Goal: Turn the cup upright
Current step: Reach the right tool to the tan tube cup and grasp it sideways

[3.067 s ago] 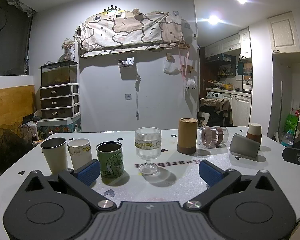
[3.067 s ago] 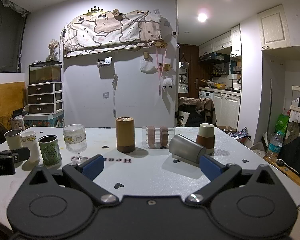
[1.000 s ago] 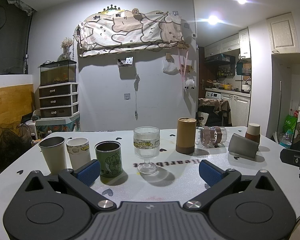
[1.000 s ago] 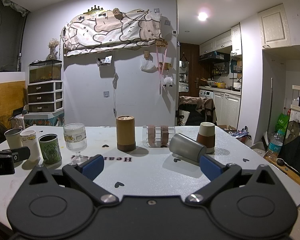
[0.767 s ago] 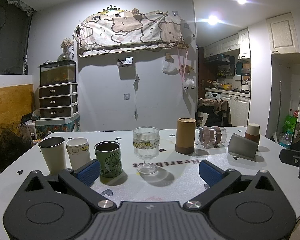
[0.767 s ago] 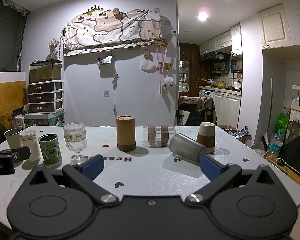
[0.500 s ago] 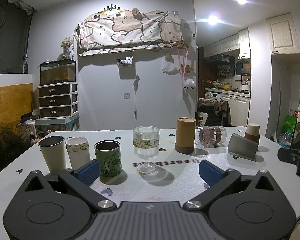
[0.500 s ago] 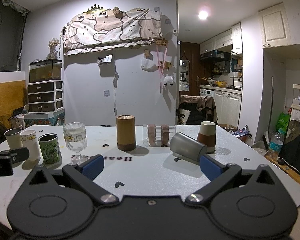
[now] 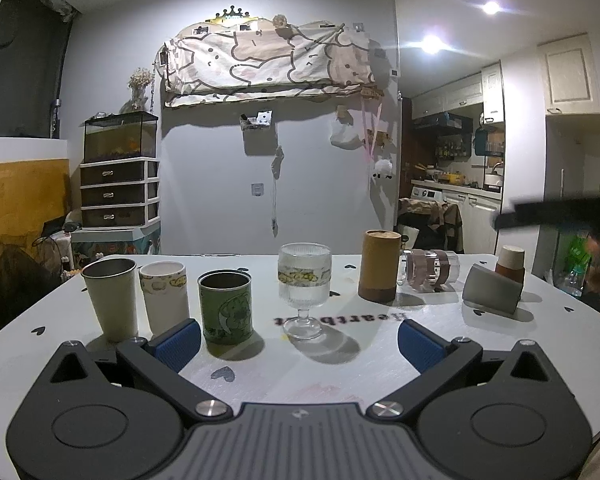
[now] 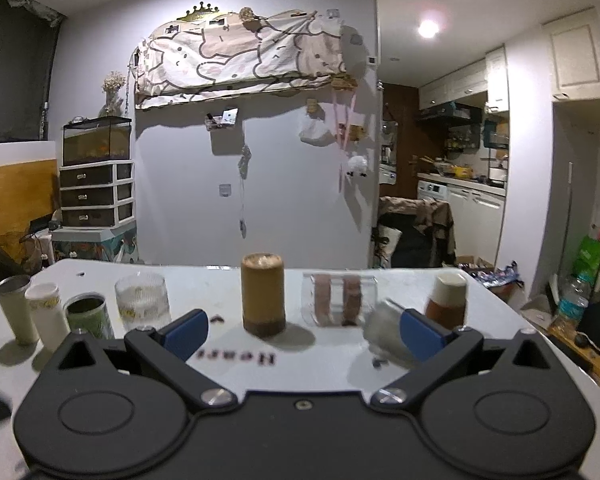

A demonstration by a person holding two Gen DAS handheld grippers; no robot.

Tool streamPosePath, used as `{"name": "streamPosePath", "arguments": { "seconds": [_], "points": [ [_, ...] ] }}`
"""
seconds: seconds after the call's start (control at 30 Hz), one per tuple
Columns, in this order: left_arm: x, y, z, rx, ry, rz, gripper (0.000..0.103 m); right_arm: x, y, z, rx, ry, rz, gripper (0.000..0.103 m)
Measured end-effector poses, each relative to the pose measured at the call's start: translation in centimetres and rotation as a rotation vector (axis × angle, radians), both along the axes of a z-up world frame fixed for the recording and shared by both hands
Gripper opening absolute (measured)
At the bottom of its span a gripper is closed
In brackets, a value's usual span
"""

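Note:
A grey metal cup [image 9: 492, 289] lies on its side at the right of the white table [image 9: 360, 344]; in the right wrist view this grey cup [image 10: 384, 336] sits partly behind my right fingertip. A clear glass cup with brown bands [image 10: 342, 300] lies on its side behind it. A tall brown cup [image 10: 262, 294] and a small brown-and-white cup [image 10: 446, 300] stand mouth down. My right gripper [image 10: 304, 330] is open and raised above the table, just short of the grey cup. My left gripper [image 9: 298, 338] is open and empty in front of a stemmed glass [image 9: 304, 286].
At the left stand a metal tumbler [image 9: 110, 298], a white patterned cup [image 9: 164, 296] and a green mug [image 9: 226, 306], all upright. The right gripper body [image 9: 560, 212] shows blurred at the right edge of the left wrist view. The table's right edge is close to the grey cup.
My right gripper has risen and moved forward toward the grey cup, so the cups look nearer and lower. My left gripper has stayed in place.

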State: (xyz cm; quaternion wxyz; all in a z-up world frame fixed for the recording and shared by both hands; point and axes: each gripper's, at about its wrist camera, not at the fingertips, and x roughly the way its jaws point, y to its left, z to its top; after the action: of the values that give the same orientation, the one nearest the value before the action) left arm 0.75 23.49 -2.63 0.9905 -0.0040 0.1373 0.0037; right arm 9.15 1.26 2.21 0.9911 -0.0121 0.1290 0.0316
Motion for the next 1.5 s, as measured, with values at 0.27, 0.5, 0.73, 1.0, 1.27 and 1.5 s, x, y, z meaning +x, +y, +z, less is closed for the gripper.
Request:
{"name": "streamPosePath", "arguments": {
  "seconds": [0.27, 0.5, 0.73, 1.0, 1.27, 1.5],
  "points": [
    [0.0, 2.3, -2.1, -0.014, -0.003, -0.012, 0.103, 10.0, 2.9, 2.3, 0.034, 0.110, 0.074, 0.101],
    [0.1, 5.1, -3.9, 0.007, 0.005, 0.047, 0.103, 21.4, 5.8, 1.3, 0.053, 0.244, 0.066, 0.099],
    [0.6, 8.0, -4.2, -0.038, -0.002, 0.091, 0.103, 29.2, 7.3, -3.0, 0.022, 0.349, -0.026, 0.095],
    [1.6, 9.3, -4.9, -0.077, 0.040, 0.083, 0.103, 30.1, 8.3, -4.5, -0.012, 0.321, -0.017, 0.070],
    [1.5, 9.3, -4.9, -0.084, 0.036, 0.098, 0.103, 25.2, 7.4, -4.7, -0.069, 0.231, 0.065, 0.070],
    [1.5, 8.0, -4.4, -0.091, 0.046, 0.084, 0.103, 15.9, 6.3, -6.7, -0.078, 0.193, 0.142, 0.070]
  ]
}}
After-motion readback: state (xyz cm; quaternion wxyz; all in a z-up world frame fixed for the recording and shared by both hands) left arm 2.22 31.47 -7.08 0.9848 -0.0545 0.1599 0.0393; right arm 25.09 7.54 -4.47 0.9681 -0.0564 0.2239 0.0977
